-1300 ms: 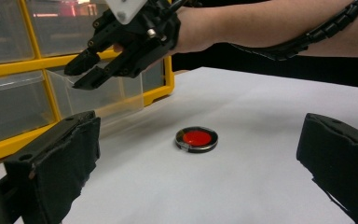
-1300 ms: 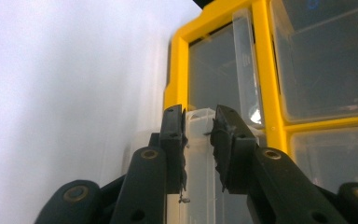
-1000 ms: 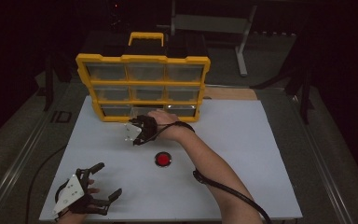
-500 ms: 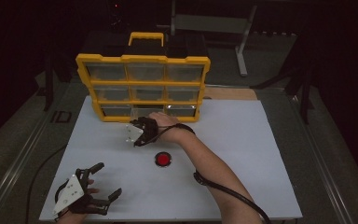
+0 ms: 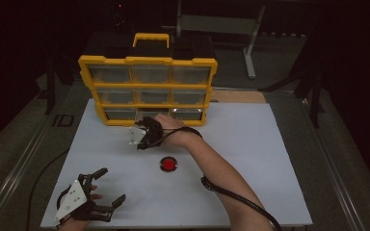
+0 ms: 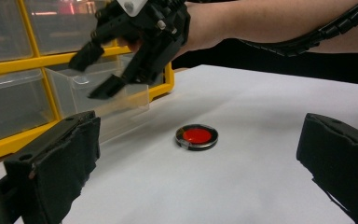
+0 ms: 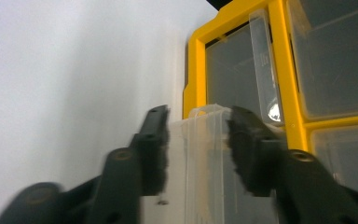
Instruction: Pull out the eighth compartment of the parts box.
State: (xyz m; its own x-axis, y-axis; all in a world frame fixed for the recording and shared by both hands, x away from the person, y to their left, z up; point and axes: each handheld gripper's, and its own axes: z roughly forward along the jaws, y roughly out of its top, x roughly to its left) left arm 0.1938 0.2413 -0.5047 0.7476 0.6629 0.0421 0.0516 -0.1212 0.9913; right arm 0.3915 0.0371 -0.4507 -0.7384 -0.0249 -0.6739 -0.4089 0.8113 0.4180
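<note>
Drawer (image 6: 98, 95), a small clear plastic one, stands pulled partway out of the bottom row of the yellow organizer (image 5: 147, 61), its front end jutting over the white table (image 5: 250, 144) just in front of the cabinet's lower rail. The right gripper (image 5: 142, 137) sits right at that front end, and its jaws have just been opening: in the right gripper view the two black pads stand on either side of the drawer's front, with the clear plastic between them but a visible gap at each pad, so the grip looks let go rather than held.

The left gripper (image 5: 107, 187) rests on the table well in front of the organizer and off to the left, its jaws spread wide with nothing between them. A red round button-like disc (image 5: 168, 164) lies on the table in front of the organizer, between the two grippers and apart from both.

By my reading, the step in hand is the release after drawing the drawer out. The next move probably calls for backing the right gripper straight off the drawer front without nudging it, then dealing with the disc, perhaps carrying it to the open drawer.
</note>
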